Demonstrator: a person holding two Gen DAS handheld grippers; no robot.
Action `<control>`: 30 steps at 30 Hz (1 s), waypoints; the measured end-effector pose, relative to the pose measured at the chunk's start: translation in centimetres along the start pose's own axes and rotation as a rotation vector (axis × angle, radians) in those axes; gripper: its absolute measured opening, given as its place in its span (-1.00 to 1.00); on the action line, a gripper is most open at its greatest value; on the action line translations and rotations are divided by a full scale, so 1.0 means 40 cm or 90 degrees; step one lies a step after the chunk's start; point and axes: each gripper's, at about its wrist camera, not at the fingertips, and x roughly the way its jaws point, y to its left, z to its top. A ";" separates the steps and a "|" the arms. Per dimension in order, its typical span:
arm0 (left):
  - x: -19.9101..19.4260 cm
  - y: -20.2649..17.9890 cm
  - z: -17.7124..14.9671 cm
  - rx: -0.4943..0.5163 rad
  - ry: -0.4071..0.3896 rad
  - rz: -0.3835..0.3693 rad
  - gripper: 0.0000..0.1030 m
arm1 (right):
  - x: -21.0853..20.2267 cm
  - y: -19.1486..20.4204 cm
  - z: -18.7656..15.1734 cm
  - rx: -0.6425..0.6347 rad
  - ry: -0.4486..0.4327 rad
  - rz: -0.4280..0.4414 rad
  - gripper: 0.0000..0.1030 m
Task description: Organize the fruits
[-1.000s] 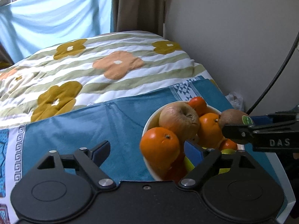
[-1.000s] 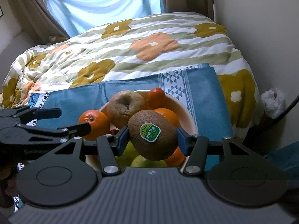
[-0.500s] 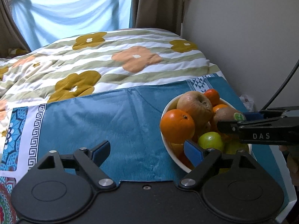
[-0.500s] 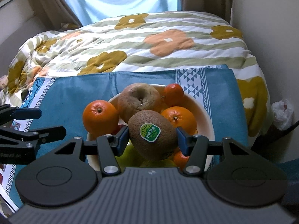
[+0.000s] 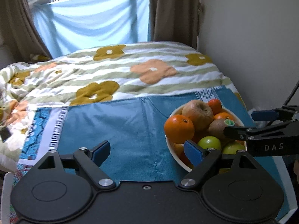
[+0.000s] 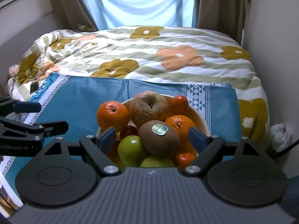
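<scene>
- The right gripper (image 6: pixel 152 133) has just been opening; its jaws stand wide, and the kiwi (image 6: pixel 158 137) sits between them with neither pad touching it
- The kiwi rests on top of the fruit heaped in the white bowl (image 6: pixel 202 120), its long axis slanting across the gap between the jaws, sticker up
- The left gripper (image 5: pixel 147 150) is wide open and holds nothing; the bowl lies off to the right of its jaws, with blue cloth (image 5: pixel 121 123) under the gap
- The right hand looks the nearer to the kiwi, so the next move probably calls for backing off without nudging it
</scene>
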 end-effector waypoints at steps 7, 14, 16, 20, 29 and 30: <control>-0.145 0.028 -0.010 -0.027 -0.058 0.031 0.73 | -0.114 0.040 0.016 -0.002 -0.033 0.009 0.93; -0.279 0.090 -0.057 -0.047 -0.103 0.037 0.73 | -0.254 0.131 0.002 0.013 -0.070 -0.017 0.93; -0.318 0.108 -0.069 -0.047 -0.120 0.036 0.73 | -0.299 0.160 -0.006 0.017 -0.081 -0.032 0.93; -0.394 0.136 -0.097 -0.040 -0.143 0.043 0.73 | -0.383 0.208 -0.032 0.036 -0.093 -0.064 0.93; -0.489 0.174 -0.179 -0.012 -0.153 0.038 0.96 | -0.489 0.314 -0.128 0.053 -0.104 -0.111 1.00; -0.495 0.176 -0.187 -0.012 -0.153 0.037 0.98 | -0.494 0.321 -0.138 0.057 -0.106 -0.112 1.00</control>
